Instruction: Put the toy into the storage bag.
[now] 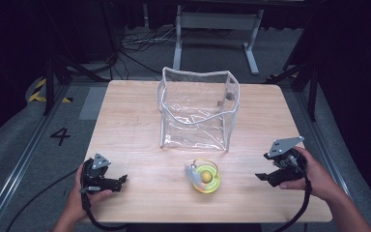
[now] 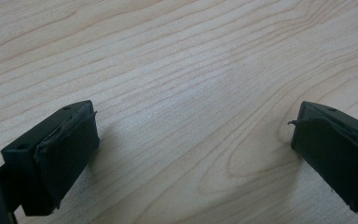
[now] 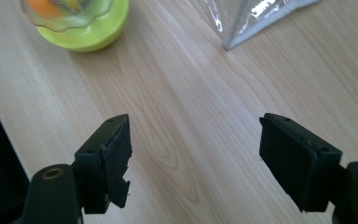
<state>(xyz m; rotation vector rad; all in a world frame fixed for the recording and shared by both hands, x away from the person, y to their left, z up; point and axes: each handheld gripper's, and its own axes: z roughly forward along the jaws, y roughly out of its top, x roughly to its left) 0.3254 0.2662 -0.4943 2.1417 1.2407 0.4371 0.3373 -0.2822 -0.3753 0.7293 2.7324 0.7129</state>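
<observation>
A clear plastic bag (image 1: 198, 108) with white trim stands open in the middle of the wooden table (image 1: 125, 130). In front of it sits a yellow-green round toy (image 1: 206, 177) with an orange ball inside and a clear wavy top. My left gripper (image 1: 121, 181) rests low near the table's front left, jaws wide apart over bare wood (image 2: 191, 116). My right gripper (image 1: 261, 176) is at the front right, a short way right of the toy, open with nothing between its pads. In the right gripper view the toy (image 3: 81, 21) lies at the upper left and the bag's corner (image 3: 251, 18) at the top.
A metal stand (image 1: 217, 29) and cables lie on the floor behind the table. The table's front edge runs close to both hands. Bare wood stretches left of the bag and between the two grippers.
</observation>
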